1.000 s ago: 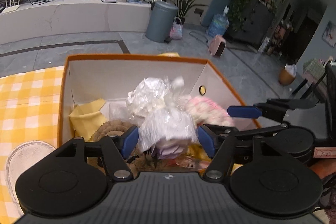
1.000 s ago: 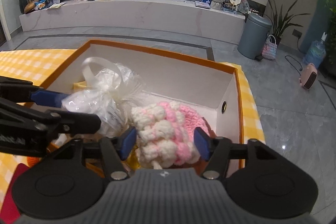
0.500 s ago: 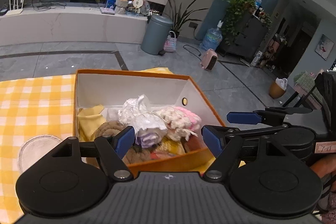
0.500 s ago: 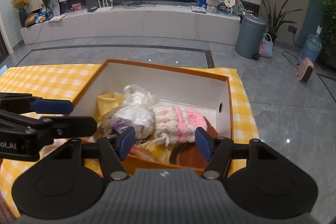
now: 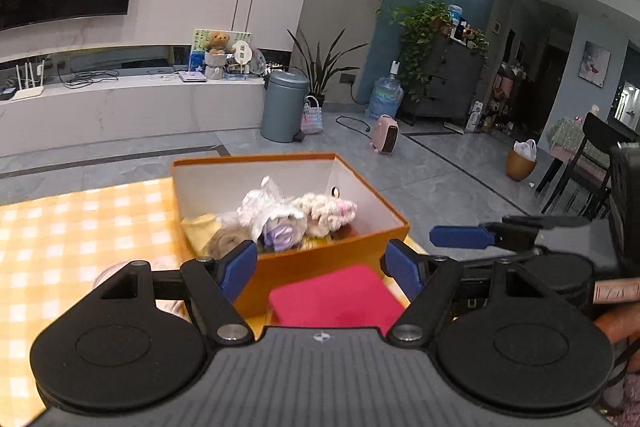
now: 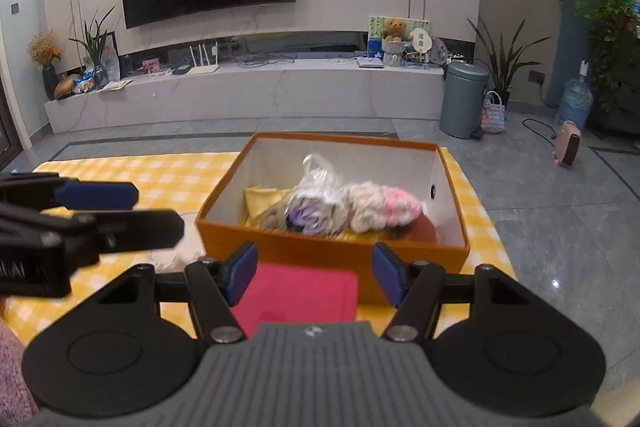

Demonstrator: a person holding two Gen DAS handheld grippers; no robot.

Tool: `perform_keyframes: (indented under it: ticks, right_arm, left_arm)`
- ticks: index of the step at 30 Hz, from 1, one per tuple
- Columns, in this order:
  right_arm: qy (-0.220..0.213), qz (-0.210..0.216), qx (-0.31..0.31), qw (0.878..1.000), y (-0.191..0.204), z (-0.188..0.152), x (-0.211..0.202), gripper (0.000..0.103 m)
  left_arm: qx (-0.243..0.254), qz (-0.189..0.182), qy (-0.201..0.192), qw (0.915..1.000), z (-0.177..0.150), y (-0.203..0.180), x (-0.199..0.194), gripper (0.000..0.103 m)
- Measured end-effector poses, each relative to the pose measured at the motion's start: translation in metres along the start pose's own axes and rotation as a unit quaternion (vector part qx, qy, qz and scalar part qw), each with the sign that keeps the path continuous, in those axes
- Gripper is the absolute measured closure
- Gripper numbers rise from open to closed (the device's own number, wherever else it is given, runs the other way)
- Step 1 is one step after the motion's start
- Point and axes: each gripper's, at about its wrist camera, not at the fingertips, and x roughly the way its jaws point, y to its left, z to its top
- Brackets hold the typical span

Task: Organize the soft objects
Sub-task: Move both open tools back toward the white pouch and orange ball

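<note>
Left wrist view: orange box (image 5: 320,259) at far right corner of yellow-checked counter (image 5: 80,227), holding plastic-wrapped bundle (image 5: 272,217), pink-and-cream knit (image 5: 328,211), yellow cloth (image 5: 200,225). Red folded cloth (image 5: 336,297) outside, touching box's near wall. Left gripper (image 5: 320,267): jaws just widened, empty. Right gripper (image 6: 312,269): jaws apart, empty; both angled downward, side by side. Next, likely: red cloth; best pinched at one edge, lifted clear of wall.

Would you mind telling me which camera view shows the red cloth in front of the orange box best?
The right wrist view: the red cloth lies largely unobstructed beside the orange box. The left wrist view shows it too, blurrier and cut off below by the camera's own housing.
</note>
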Motion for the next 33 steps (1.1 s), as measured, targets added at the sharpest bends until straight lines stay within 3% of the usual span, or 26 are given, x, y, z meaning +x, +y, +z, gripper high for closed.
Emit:
perform_keyframes:
  ticks: [6,13,20,29,33]
  right_arm:
    - [0.013,-0.004,0.063,0.998,0.012,-0.046,-0.012,0.040]
    - [0.048,-0.016,0.102,0.993,0.037,-0.092,-0.006,0.039]
    - [0.094,0.021,0.053,0.994,0.078,-0.113,0.008,0.040]
    - [0.083,0.056,-0.026,0.995,0.129,-0.108,0.014,0.041]
    - [0.078,0.058,-0.056,0.994,0.143,-0.105,0.024,0.048]
  left_arm:
    - [0.003,0.010,0.025,0.9996,-0.032,0.006,-0.012,0.017]
    - [-0.037,0.028,0.059,0.9972,-0.073,0.029,-0.024,0.017]
    - [-0.061,0.053,0.086,0.9930,-0.101,0.052,-0.035,0.017]
    - [-0.103,0.069,0.079,0.9891,-0.110,0.088,-0.050,0.018]
    - [-0.118,0.074,0.080,0.9871,-0.112,0.103,-0.050,0.018]
